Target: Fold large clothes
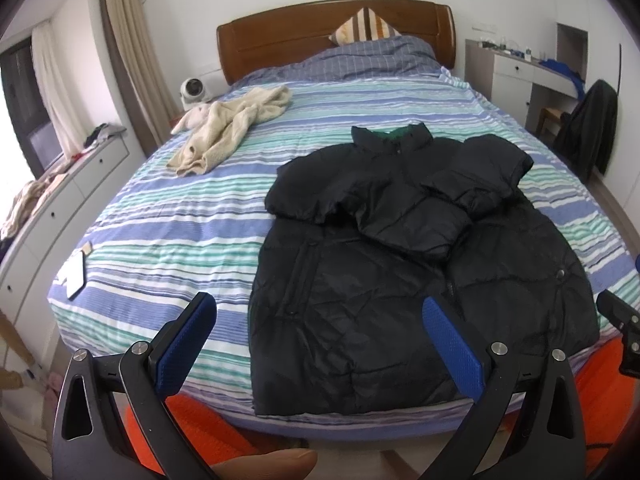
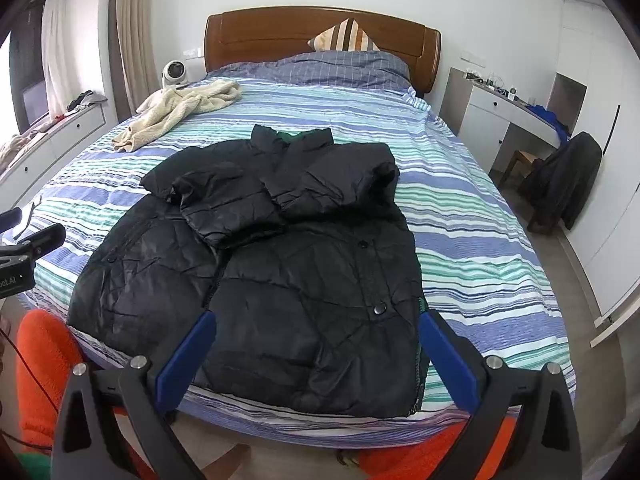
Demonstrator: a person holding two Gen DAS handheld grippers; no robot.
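A black puffer jacket [image 1: 400, 272] [image 2: 280, 264] lies flat on the striped bed [image 1: 160, 232] [image 2: 480, 248], collar toward the headboard, both sleeves folded across its chest. Its hem reaches the bed's near edge. My left gripper [image 1: 320, 320] hangs open above the hem's left part, nothing between its blue pads [image 1: 184, 344]. My right gripper [image 2: 318, 336] is open too, over the hem's right half, touching nothing. The right gripper's black body [image 1: 620, 320] shows at the left wrist view's right edge; the left gripper's body [image 2: 28, 248] shows at the right wrist view's left edge.
A cream fleece garment [image 1: 232, 128] [image 2: 180, 112] lies crumpled at the bed's far left. A white card [image 1: 76, 276] rests near the left edge. Drawers [image 1: 60, 208] line the left wall; a desk [image 2: 512, 112] and a chair with dark clothing [image 2: 568, 176] stand right. A person's orange sleeve [image 2: 40, 368] shows below.
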